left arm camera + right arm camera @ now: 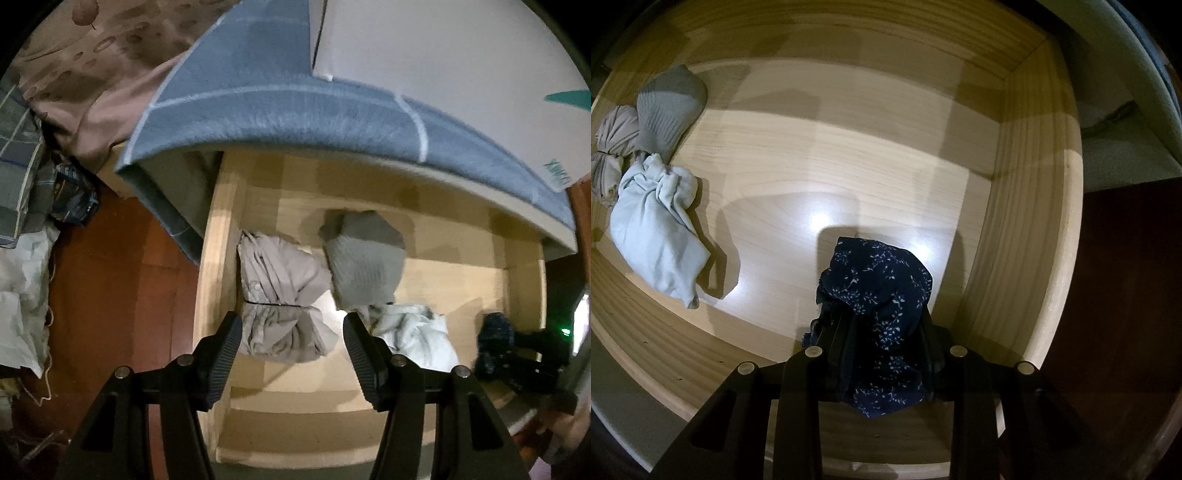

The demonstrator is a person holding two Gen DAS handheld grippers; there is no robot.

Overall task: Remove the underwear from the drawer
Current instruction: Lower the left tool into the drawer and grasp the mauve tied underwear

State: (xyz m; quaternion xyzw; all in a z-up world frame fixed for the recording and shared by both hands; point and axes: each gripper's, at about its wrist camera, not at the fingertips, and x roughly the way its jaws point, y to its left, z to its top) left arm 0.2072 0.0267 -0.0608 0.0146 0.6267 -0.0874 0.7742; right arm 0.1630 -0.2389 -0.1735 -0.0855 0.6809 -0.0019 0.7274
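A pale wooden drawer (216,258) (1027,206) stands pulled out. Inside lie a beige bundle of underwear (280,295) (609,162), a grey ribbed piece (364,266) (666,107) and a pale blue bundle (413,336) (657,236). My left gripper (291,332) hangs open over the drawer, its fingers on either side of the beige bundle and above it. My right gripper (882,325) is shut on a dark blue floral underwear (882,295) (493,339), held just above the drawer floor near the right wall.
A bed edge with a blue blanket (295,107) overhangs the back of the drawer. A pinkish sheet (96,85), checked fabric (18,166) and a white bag (22,280) lie on the red-brown floor (122,280) to the left.
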